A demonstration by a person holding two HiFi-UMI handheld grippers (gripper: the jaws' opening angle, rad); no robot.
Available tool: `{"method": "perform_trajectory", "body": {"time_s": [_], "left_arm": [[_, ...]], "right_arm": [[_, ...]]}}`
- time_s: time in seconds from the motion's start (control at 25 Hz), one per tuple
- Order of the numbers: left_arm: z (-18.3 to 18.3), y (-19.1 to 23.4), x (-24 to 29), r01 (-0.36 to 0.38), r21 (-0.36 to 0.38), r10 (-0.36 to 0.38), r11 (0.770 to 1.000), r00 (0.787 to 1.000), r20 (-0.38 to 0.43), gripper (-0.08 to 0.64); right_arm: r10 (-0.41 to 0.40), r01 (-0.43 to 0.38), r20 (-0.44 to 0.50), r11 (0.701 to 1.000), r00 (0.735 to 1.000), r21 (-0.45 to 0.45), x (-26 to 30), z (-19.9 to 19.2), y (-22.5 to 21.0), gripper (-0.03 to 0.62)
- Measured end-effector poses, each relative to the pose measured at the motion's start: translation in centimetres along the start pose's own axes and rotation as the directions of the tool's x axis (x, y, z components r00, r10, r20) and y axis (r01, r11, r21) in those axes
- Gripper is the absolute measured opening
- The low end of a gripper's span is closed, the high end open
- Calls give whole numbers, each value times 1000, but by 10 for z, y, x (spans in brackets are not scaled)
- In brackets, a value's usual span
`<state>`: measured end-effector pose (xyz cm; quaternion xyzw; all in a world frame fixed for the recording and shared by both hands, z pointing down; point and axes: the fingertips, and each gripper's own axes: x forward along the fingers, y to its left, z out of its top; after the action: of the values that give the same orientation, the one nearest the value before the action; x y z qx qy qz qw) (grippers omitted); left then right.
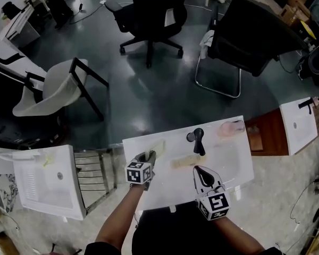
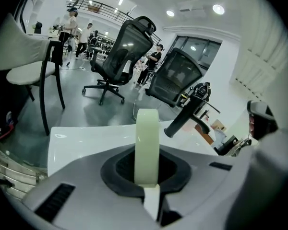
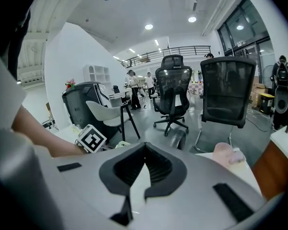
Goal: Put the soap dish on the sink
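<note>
Landmark: black faucet (image 1: pixel 199 140), standing at the back middle of the white sink (image 1: pixel 165 189).

Left tongs (image 1: pixel 149 157): left of the faucet, over the sink's left part. Closed on the soap dish (image 1: pixel 157 147), pale green. In the left gripper view the left tongs (image 2: pixel 147 174) clamp the soap dish (image 2: pixel 147 143) by its lower end. It stands edge-on and upright between the jaws, with the white sink (image 2: pixel 86 138) beyond it and the faucet (image 2: pixel 189 114) up to its right. Cannot tell whether the dish's far end touches the sink's rim.

Right tongs (image 1: pixel 199 171): just on the near side of the faucet, over the front of the basin, tip pointing towards the faucet. In the right gripper view the right tongs (image 3: pixel 144 150) have their jaws together, with nothing between them.

Other things on the sink:
- pale beige flat piece (image 1: pixel 184 161), lying in the basin just near-left of the faucet's base, between the two tongs. What it is cannot be made out.
- pink lump (image 1: pixel 230 128), at the back right corner, right of the faucet. It also shows in the right gripper view (image 3: pixel 228 153).

Surroundings: a second white sink (image 1: pixel 48 179) well to the left of the faucet. A black office chair (image 1: pixel 151 15) and a black mesh chair (image 1: pixel 250 33) stand on the dark floor beyond it.
</note>
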<state>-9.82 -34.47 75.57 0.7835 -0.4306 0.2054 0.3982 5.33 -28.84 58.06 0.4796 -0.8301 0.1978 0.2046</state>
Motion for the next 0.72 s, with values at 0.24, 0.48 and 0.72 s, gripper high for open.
{"method": "perform_trajectory", "body": {"time_s": [0.24,0.48,0.72], "left_arm": [[-4,16,23,38,-94,-41,995,999,-27,25],[-7,28,33,42,-156,-50,987,998,-48,54],[-6,42,34,-45,-110,36,993,996,-86,152]], "right_arm": [[-32,32,-19,999,999,6,3,-3,-3,-2],[-59,59,-28,998,998,-2,1,0,-7,-2],[-78,78,-34,997,996,4,-3,-2,-9,-2]]}}
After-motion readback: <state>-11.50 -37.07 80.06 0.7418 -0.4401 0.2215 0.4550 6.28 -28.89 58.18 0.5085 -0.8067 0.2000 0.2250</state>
